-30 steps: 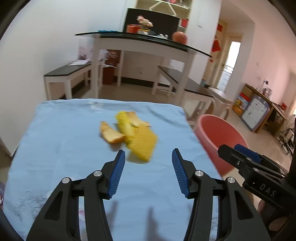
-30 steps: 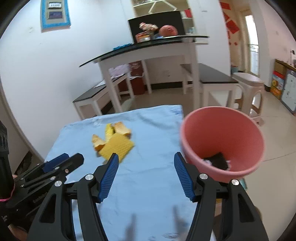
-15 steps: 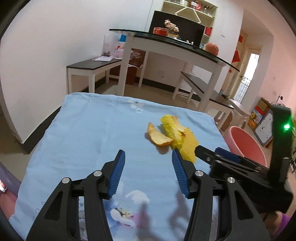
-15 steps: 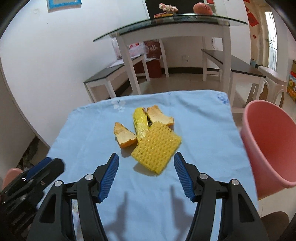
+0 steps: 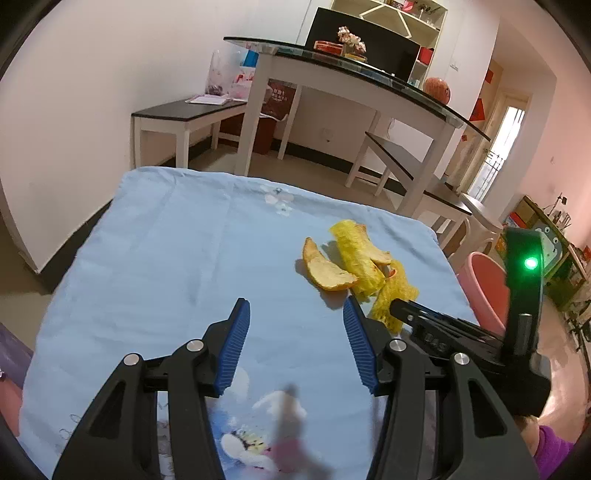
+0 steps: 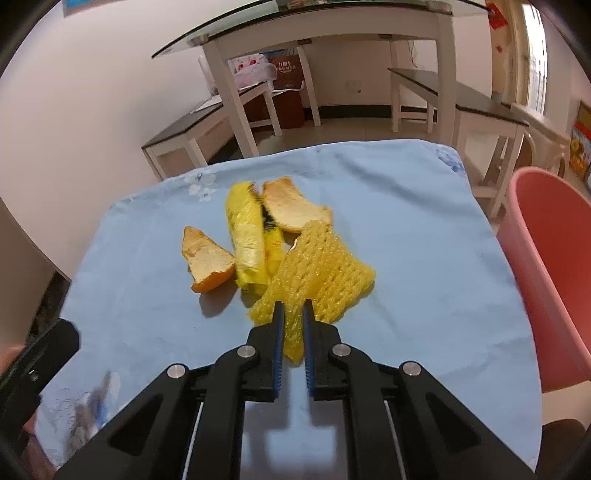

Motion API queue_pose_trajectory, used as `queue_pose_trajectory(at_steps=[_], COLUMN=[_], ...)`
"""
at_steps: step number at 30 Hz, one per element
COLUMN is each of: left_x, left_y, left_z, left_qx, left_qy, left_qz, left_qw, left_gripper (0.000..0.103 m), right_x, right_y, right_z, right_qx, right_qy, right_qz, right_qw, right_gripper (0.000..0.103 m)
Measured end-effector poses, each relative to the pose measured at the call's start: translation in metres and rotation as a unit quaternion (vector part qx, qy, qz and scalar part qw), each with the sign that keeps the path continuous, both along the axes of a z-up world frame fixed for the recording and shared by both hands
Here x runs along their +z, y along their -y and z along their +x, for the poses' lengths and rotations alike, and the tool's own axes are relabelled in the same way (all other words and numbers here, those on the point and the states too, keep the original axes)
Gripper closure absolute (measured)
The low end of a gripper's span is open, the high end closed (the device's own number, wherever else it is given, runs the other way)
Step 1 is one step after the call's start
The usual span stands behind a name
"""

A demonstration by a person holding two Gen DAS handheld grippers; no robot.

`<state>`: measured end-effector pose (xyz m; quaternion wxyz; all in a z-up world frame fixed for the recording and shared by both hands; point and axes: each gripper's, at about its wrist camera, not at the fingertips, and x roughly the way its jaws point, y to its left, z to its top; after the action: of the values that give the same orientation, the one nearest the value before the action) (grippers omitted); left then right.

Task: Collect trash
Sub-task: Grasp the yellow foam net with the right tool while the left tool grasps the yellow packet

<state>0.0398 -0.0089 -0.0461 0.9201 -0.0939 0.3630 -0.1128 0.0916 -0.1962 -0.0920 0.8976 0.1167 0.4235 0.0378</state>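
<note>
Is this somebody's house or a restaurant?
Most likely a house, probably a dining or living room. There's a glass-topped table with benches, a shelf unit by the wall, and a small table with a flowery blue cloth holding fruit peel.

Yellow foam net (image 6: 325,273) pinched at near edge, beside orange peels (image 6: 207,262) (pith up) on cloth.

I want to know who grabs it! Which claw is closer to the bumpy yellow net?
Right. The right gripper is shut on the yellow foam net; the left gripper hangs open over bare cloth beside it.
</note>
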Motion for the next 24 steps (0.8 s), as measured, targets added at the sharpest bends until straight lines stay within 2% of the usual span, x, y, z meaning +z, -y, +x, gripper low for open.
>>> queue_pose_trajectory(at_steps=[5, 12, 18, 19, 20, 24], left_x=[0.003, 0.012, 0.003, -0.001, -0.004, -0.023], left_y=[0.014, 0.057, 0.092, 0.096, 0.099, 0.107], left_z=[0.008, 0.037, 0.067, 0.073, 0.078, 0.095], left_qx=[-0.020, -0.051, -0.057, -0.055, -0.053, -0.043], left_qy=[-0.004, -0.007, -0.012, -0.018, -0.023, -0.050], left_qz=[-0.010, -0.028, 0.005, 0.012, 0.016, 0.045], left_qw=[0.9997, 0.9983, 0.9983, 0.9983, 0.9982, 0.9968], left_gripper=[0.050, 0.050, 0.051, 0.053, 0.060, 0.067], right_x=[0.014, 0.028, 0.031, 0.030, 0.030, 0.030], right_y=[0.025, 0.048, 0.063, 0.065, 0.067, 0.068], right_z=[-0.024, -0.059, -0.073, -0.074, -0.076, -0.078], right_qx=[-0.006, 0.000, -0.003, -0.002, -0.001, 0.000], right_qy=[0.028, 0.062, 0.070, 0.070, 0.070, 0.069], right_qz=[0.010, 0.005, 0.018, 0.020, 0.021, 0.034], right_qw=[1.000, 0.998, 0.997, 0.997, 0.997, 0.997], right_gripper=[0.095, 0.095, 0.095, 0.095, 0.095, 0.095])
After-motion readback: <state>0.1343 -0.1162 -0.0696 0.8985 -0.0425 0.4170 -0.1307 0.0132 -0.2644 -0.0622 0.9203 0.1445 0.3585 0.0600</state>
